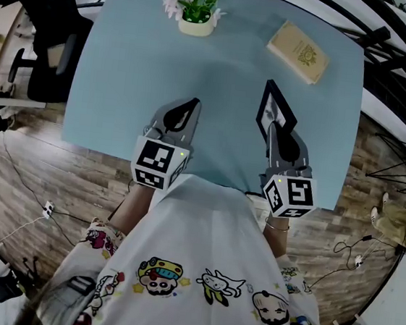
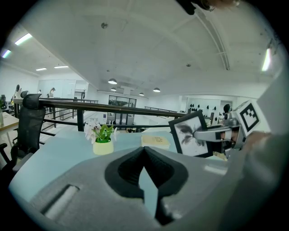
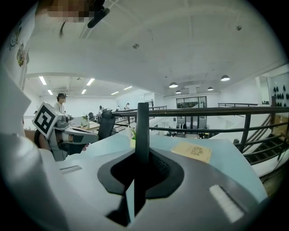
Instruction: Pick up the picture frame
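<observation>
Closest was the person's printed shirt (image 1: 205, 268). Beyond it, the left gripper (image 1: 192, 106) had its jaws together, empty; the right gripper (image 1: 272, 128) had jaws clamped on the black picture frame (image 1: 278, 107), held on edge over the blue surface (image 1: 127, 62).

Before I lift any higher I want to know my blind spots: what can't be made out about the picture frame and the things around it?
1. Lower edge of the picture frame: the right gripper covers it in the head view. In the left gripper view the left gripper body blocks the table beneath, so clearance is unclear.
2. The frame's picture: edge-on in the right gripper view.
3. Print on the book: too small in every view.
</observation>
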`<act>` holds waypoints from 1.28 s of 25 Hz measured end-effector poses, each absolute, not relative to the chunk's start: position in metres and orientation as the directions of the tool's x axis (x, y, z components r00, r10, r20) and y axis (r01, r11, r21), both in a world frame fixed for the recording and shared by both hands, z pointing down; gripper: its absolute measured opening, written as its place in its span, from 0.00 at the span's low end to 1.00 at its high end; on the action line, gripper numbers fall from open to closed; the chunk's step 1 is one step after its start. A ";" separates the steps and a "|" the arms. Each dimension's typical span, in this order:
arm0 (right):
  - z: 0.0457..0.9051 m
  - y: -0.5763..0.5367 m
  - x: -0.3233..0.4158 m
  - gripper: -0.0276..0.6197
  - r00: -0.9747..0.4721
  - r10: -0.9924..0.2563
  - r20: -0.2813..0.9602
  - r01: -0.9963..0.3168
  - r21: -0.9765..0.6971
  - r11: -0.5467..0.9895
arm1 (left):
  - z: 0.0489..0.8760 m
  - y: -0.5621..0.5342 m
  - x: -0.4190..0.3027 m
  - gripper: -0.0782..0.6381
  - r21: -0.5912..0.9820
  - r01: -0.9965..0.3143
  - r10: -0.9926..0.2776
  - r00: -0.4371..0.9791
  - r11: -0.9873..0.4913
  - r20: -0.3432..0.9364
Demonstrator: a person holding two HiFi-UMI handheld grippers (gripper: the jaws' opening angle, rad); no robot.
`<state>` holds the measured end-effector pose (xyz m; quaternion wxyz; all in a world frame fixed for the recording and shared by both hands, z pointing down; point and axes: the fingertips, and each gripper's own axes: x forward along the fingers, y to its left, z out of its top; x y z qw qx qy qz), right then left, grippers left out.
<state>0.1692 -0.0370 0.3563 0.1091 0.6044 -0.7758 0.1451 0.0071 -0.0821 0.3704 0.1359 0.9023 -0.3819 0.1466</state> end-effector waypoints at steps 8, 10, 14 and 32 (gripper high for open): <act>0.355 -0.038 0.168 0.10 -0.246 -0.906 0.344 -0.969 -0.090 0.229 | 0.370 -0.083 0.007 0.11 0.134 -0.731 -0.650 0.664 -0.670 0.371; 0.356 -0.038 0.169 0.10 -0.246 -0.906 0.344 -0.969 -0.090 0.229 | 0.371 -0.083 0.007 0.11 0.135 -0.730 -0.648 0.664 -0.670 0.372; 0.356 -0.038 0.168 0.10 -0.247 -0.906 0.344 -0.969 -0.092 0.230 | 0.371 -0.083 0.006 0.11 0.135 -0.729 -0.648 0.665 -0.671 0.372; 0.361 -0.039 0.168 0.10 -0.246 -0.900 0.361 -0.969 -0.097 0.226 | 0.374 -0.085 0.005 0.11 0.138 -0.730 -0.648 0.664 -0.669 0.374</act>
